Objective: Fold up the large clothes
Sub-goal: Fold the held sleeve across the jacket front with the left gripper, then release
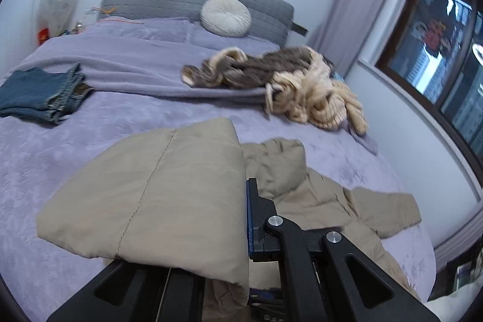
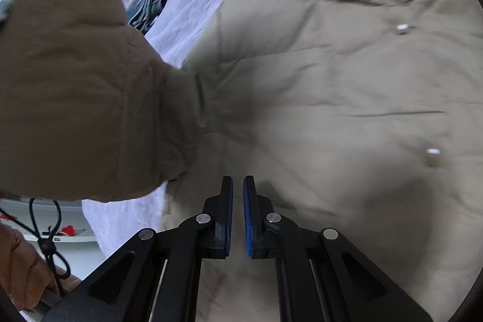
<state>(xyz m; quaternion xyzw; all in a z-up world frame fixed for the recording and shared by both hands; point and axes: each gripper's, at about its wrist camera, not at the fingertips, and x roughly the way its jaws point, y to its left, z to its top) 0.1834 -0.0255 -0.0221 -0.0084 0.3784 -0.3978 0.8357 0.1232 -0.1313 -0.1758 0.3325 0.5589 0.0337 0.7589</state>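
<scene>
Left wrist view: the left gripper (image 1: 246, 231) is clamping a sleeve of the puffy beige quilted jacket (image 1: 317, 201), apparently to fold it inward; the lilac fleece bed cover (image 1: 90, 141) is offering open room. Right wrist view: the right gripper (image 2: 238, 216) is hovering over the jacket's body, jaws nearly closed and empty.
</scene>
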